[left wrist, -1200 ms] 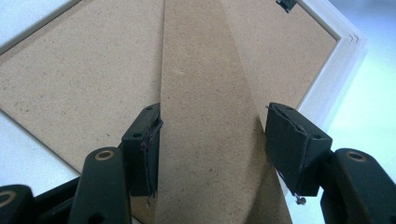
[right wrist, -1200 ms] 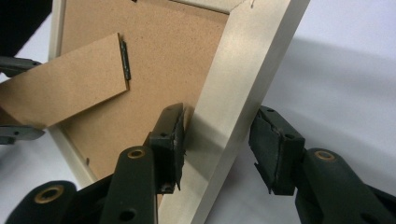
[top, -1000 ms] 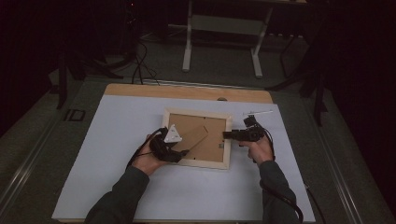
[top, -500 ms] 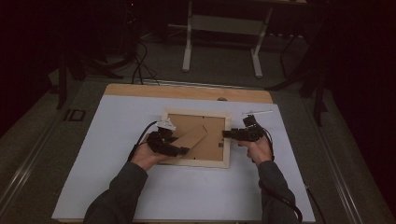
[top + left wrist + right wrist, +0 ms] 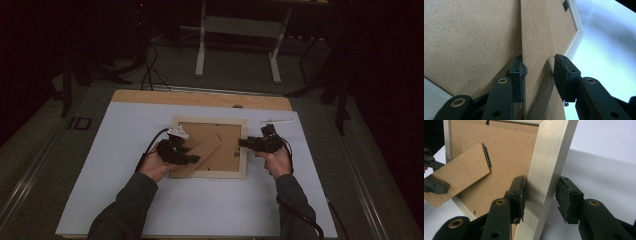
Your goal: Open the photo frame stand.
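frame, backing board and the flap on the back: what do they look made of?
Picture frame: pale wood or wood-look moulding with a matte, faintly streaked face; which one, I cannot tell. Backing board: brown fibreboard, seemingly MDF or hardboard, unfinished, uniform and finely speckled. Stand flap: the same brown board, raw cut edge showing, hinged by a small dark metal-looking strip.

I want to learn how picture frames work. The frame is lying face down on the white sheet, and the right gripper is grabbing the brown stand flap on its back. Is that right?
Not quite. The right gripper straddles the frame's pale wooden side rail, as the right gripper view shows. It is the left gripper that has the brown stand flap between its jaws. The frame does lie face down on the white sheet.
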{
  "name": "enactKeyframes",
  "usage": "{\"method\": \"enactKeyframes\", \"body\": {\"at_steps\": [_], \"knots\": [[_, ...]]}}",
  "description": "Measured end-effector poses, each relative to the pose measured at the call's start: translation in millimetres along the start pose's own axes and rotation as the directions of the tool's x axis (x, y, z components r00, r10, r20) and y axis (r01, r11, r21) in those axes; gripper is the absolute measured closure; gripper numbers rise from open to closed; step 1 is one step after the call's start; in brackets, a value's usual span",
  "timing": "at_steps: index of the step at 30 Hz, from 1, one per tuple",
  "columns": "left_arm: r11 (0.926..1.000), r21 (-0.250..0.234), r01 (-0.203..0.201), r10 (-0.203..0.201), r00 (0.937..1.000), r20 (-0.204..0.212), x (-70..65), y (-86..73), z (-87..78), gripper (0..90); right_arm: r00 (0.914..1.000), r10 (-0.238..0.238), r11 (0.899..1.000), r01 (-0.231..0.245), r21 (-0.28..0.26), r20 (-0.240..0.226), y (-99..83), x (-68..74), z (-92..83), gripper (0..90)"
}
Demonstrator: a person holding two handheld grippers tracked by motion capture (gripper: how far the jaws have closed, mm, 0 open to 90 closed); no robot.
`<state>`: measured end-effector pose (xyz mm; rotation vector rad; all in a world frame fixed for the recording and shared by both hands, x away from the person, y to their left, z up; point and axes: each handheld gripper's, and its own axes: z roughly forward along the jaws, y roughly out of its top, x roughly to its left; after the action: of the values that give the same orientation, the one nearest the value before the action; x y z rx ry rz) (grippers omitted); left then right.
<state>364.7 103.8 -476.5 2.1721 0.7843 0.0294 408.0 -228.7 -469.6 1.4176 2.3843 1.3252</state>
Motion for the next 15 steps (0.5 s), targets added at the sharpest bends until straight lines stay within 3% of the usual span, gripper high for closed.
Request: {"method": "enactKeyframes", "body": {"at_steps": [15], "knots": [[0.9995, -0.006, -0.031, 0.031, 0.9976, -0.062, -3.8, 10.4, 0.5, 67.4, 0.9991, -0.007, 0.997, 0.01, -0.076, 0.041, -0.6, 5.1, -12.0, 61.2]]}}
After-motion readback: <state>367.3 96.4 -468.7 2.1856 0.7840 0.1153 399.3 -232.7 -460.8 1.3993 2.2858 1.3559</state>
